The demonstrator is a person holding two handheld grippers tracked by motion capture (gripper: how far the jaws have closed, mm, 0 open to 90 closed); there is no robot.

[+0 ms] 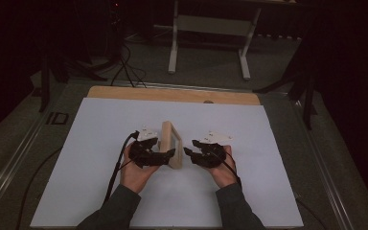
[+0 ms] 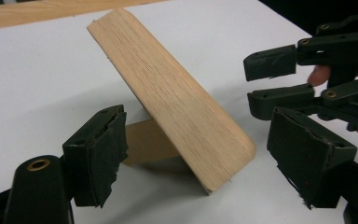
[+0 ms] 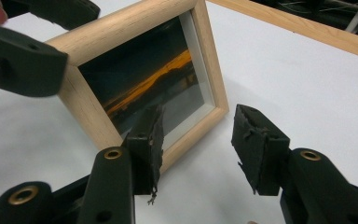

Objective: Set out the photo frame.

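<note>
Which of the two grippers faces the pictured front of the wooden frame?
The right gripper: its jaws open toward the photo frame and its sunset picture, while the left gripper faces the plain wooden back.

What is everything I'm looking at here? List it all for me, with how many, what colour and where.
Light wooden picture frame holding a dark sunset photo: one, pale wood, standing at the middle of the sheet between the two grippers.
White sheet: one, white, covering most of the tabletop.
Wooden tabletop: one, light brown, its strip showing along the sheet's far edge.
White-legged stand: one, white, on the floor beyond the table.
Left gripper: one, black, left of the frame, fingers open.
Right gripper: one, black, right of the frame, fingers open.
Hands: two, each holding a gripper, dark sleeves.
</note>
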